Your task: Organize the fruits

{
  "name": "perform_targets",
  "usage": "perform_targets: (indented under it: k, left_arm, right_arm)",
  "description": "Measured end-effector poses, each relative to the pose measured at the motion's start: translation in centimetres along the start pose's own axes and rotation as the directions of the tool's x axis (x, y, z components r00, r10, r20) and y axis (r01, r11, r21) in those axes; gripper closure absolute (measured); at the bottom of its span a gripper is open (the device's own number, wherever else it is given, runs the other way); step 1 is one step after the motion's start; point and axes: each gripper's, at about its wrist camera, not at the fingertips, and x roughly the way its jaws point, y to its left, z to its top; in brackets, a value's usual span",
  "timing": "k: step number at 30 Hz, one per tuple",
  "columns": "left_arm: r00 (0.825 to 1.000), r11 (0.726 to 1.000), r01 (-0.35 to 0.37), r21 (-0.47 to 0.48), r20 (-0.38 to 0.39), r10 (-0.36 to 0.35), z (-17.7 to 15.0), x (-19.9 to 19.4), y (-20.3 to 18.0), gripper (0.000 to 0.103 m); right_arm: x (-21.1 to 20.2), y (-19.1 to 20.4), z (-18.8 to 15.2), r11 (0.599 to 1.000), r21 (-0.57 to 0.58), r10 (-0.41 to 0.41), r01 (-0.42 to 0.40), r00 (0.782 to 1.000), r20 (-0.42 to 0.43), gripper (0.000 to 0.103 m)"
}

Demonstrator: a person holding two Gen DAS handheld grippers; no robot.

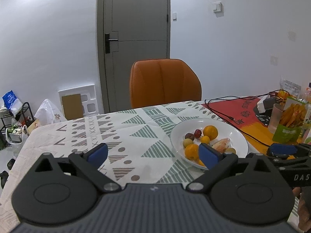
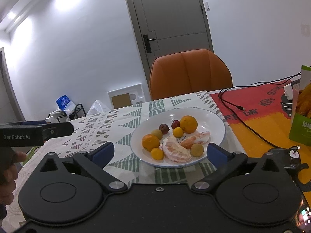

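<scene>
A white plate (image 2: 213,120) (image 1: 239,136) on the patterned tablecloth holds mixed fruit. Two oranges (image 2: 188,124) (image 2: 150,142), small yellow citrus (image 2: 178,132), two dark red plums (image 2: 164,128), greenish round fruits (image 2: 197,149) and peeled pomelo segments (image 2: 176,152) lie in it. My right gripper (image 2: 160,152) stands open just in front of the plate, its fingers level with the near rim. My left gripper (image 1: 153,155) is open over the cloth to the plate's left, its right pad (image 1: 207,155) in front of the plate's edge. Nothing sits between either pair of fingers.
An orange chair (image 1: 165,81) stands behind the table. A red and yellow mat (image 2: 262,116) with a black cable (image 2: 233,104), a charger, a cup and green snack packs (image 1: 289,124) fills the right side. Bags and a rack (image 1: 17,120) stand on the floor at left.
</scene>
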Motion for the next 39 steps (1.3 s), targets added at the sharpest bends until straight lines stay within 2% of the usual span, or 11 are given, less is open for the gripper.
perform_targets:
  k: [7, 9, 19, 33, 39]
  left_arm:
    - [1.0, 1.0, -0.007, -0.028, 0.003, 0.008, -1.5, -2.5, 1.1, 0.003]
    - [1.0, 0.999, -0.02, -0.028, -0.004, 0.02, -1.9, -3.2, 1.3, 0.0]
    - [0.999, 0.998, -0.045, -0.034, 0.006, 0.045, -3.1, -6.8, 2.2, 0.0]
    - [0.991, 0.991, -0.124, -0.057, 0.04, 0.127, -4.7, -12.3, 3.4, 0.0]
    - [0.989, 0.987, -0.141, -0.072, 0.028, 0.143, -5.4, -14.1, 3.9, 0.0]
  right_arm:
    - [-1.5, 1.1, -0.5, 1.0, -0.016, 0.008, -0.008, 1.0, -0.011, 0.0]
    - [-1.9, 1.3, -0.7, 1.0, -0.017, 0.012, -0.012, 1.0, -0.011, 0.0]
    - [-4.3, 2.9, -1.6, 0.998, -0.044, 0.041, -0.042, 0.999, -0.025, 0.0]
    - [-7.6, 5.1, -2.5, 0.993, -0.082, 0.085, -0.085, 0.996, -0.011, 0.0]
    - [-8.8, 6.1, -2.8, 0.987, -0.111, 0.117, -0.118, 0.993, -0.02, 0.0]
